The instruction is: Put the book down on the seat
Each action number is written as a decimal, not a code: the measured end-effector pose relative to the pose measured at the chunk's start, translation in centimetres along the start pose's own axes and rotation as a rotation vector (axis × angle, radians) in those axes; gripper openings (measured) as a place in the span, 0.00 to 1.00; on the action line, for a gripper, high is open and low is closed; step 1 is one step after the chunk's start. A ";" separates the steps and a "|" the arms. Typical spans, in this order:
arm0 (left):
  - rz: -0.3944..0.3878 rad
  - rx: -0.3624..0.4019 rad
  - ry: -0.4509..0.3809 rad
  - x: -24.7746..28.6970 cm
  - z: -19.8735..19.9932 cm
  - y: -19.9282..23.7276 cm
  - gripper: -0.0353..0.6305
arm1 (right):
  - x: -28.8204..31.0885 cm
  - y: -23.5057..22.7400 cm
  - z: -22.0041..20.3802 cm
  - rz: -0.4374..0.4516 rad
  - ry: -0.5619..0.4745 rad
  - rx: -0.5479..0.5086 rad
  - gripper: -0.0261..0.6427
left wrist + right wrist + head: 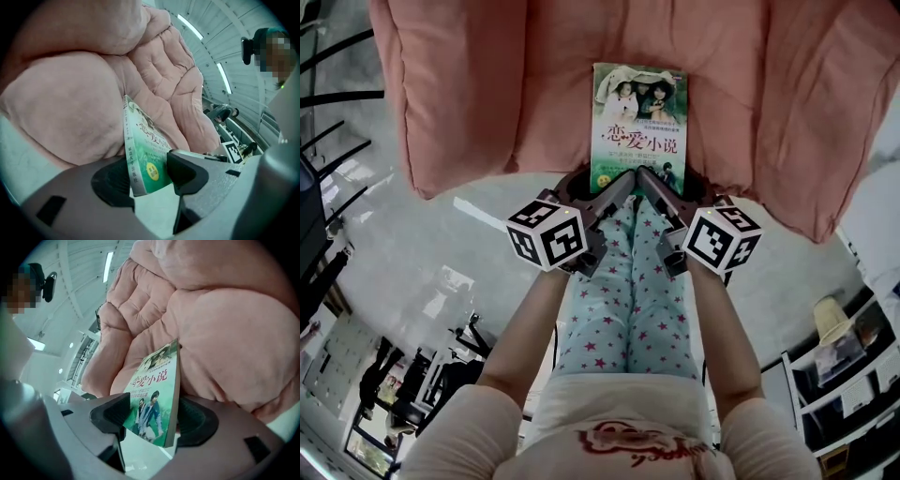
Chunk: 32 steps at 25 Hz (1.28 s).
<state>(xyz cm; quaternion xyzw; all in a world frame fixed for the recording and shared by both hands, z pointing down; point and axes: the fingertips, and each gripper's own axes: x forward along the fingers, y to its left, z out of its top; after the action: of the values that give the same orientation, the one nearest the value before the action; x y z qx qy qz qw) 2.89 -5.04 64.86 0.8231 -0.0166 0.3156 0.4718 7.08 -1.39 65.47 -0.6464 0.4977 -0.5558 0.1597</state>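
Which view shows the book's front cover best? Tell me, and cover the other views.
Head view: the book faces the camera squarely, cover readable, against the pink cushion. The left gripper view shows its spine and a foreshortened cover; the right gripper view shows the cover slanted, its lower corner partly hidden.

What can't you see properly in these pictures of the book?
- Head view: bottom edge of the book, behind the left gripper and right gripper.
- All views: its back cover, facing the pink cushion.
- Every view: the cover's small print, too small or blurred.
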 end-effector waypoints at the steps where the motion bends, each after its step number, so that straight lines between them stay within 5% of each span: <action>1: 0.020 0.005 0.001 -0.2 0.0 0.2 0.36 | 0.0 0.1 -0.1 -0.020 0.003 -0.011 0.47; 12: 0.262 0.030 -0.038 -5.5 1.2 0.9 0.36 | -4.6 1.0 0.3 -0.184 -0.034 -0.018 0.56; 17: 0.225 0.127 -0.115 -6.7 5.0 -5.2 0.36 | -8.1 5.8 4.6 -0.161 -0.133 -0.077 0.56; 26: 0.048 0.347 -0.470 -14.6 18.5 -23.3 0.35 | -16.3 25.5 17.0 0.000 -0.412 -0.485 0.52; 32: 0.001 0.479 -0.522 -18.9 23.4 -30.8 0.33 | -21.6 33.9 23.0 0.051 -0.572 -0.635 0.52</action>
<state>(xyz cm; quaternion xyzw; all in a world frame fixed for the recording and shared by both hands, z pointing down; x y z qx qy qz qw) 9.56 -11.50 22.81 0.9633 -0.0628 0.0897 0.2450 13.88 -7.01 20.01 -0.7790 0.5958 -0.1692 0.0978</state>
